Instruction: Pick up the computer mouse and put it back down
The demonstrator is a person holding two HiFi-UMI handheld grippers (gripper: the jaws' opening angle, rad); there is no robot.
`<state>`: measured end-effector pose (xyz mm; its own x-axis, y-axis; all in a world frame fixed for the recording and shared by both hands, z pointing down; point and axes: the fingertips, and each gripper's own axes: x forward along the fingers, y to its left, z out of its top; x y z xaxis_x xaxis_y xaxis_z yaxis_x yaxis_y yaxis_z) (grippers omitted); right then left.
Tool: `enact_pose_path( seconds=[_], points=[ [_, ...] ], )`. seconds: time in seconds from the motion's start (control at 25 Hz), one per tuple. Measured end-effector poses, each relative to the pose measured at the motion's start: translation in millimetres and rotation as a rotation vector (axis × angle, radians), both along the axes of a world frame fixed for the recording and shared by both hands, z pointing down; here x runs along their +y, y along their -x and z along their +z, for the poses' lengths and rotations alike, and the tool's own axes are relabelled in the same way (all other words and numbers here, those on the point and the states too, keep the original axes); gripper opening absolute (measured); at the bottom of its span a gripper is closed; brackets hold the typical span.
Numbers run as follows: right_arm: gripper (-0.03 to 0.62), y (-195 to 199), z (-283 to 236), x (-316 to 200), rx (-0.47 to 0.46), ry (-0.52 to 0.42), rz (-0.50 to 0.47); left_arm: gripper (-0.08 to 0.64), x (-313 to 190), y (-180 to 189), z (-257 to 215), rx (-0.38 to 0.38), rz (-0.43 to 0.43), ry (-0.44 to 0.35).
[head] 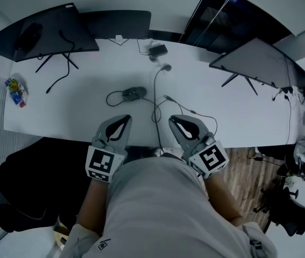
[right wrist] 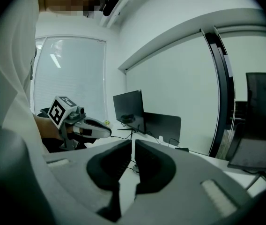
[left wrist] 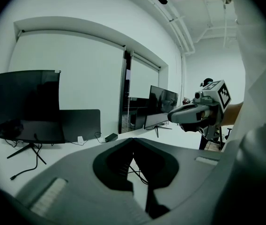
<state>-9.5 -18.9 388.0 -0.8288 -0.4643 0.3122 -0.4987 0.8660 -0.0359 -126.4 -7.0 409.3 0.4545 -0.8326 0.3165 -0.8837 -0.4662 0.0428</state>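
Light was cool, even and fairly dim. The white worktop (head: 61,114) was brightest and carried only soft, faint shadows. Every view bowed toward dark, vignetted corners; the left claw (left wrist: 133,139), close to its lens, looked soft.

The computer mouse (head: 135,93) lies near the middle of the tabletop (head: 77,117). Behind it, a monitor (head: 45,34) stands at the far left corner, with a second monitor (head: 117,23) just right of it. A power adapter (head: 158,50) lies mid-way along the far edge and a third monitor (head: 257,63) stands at the far right corner. A small packet (head: 16,91) lies at the left edge.
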Motion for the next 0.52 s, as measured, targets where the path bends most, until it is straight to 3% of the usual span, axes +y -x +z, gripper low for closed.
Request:
enact_pose_path(
  seconds=[0.52],
  points=[
    [0.023,-5.6,0.0,-0.3,0.015,-0.011,0.032,0.009,-4.5,-1.6,7.8,-0.003,0.025,0.015]
  ],
)
